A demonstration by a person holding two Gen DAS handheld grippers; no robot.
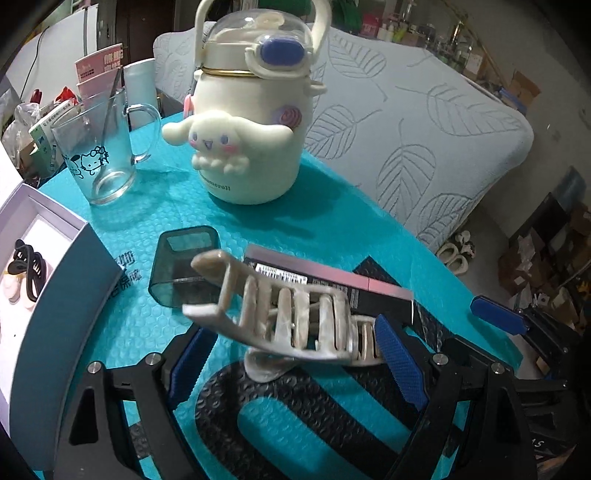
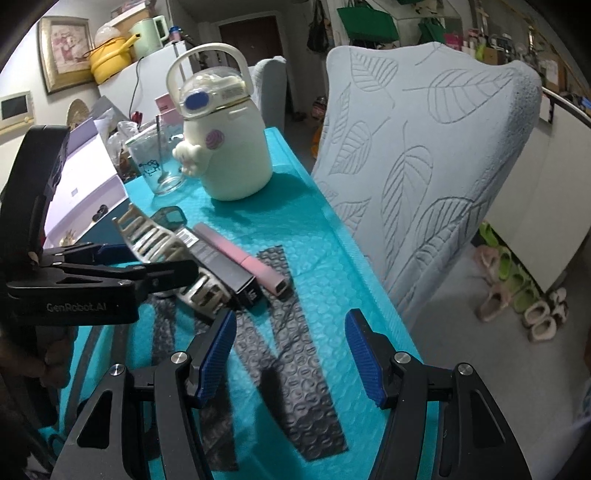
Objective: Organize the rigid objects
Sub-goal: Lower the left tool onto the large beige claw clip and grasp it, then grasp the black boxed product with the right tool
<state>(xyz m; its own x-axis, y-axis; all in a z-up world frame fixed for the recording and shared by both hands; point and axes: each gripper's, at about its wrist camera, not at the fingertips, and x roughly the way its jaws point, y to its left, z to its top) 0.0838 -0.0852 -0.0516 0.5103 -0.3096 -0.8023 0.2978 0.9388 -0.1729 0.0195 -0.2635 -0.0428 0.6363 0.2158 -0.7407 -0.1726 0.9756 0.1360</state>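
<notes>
Between the half-open left gripper [image 1: 291, 354] pads we note a pearly claw hair clip [image 1: 295, 317], pad contact unclear; light, stiff, slick, brittle-toothed, we judge—take its spine; right gripper [image 2: 291, 354] half-open, empty.

**Around the teal surface**

A pale blue leaf-embossed cushion [image 2: 424, 166] stood just beside the surface's [image 1: 332, 229] far edge. Slippers [image 2: 539, 314] lay on the floor below it. Behind, a yellow pot [image 2: 110, 55] and a green kettle [image 2: 149, 33] sat atop a white fridge [image 2: 147, 77], near a framed picture [image 2: 64, 51].
</notes>
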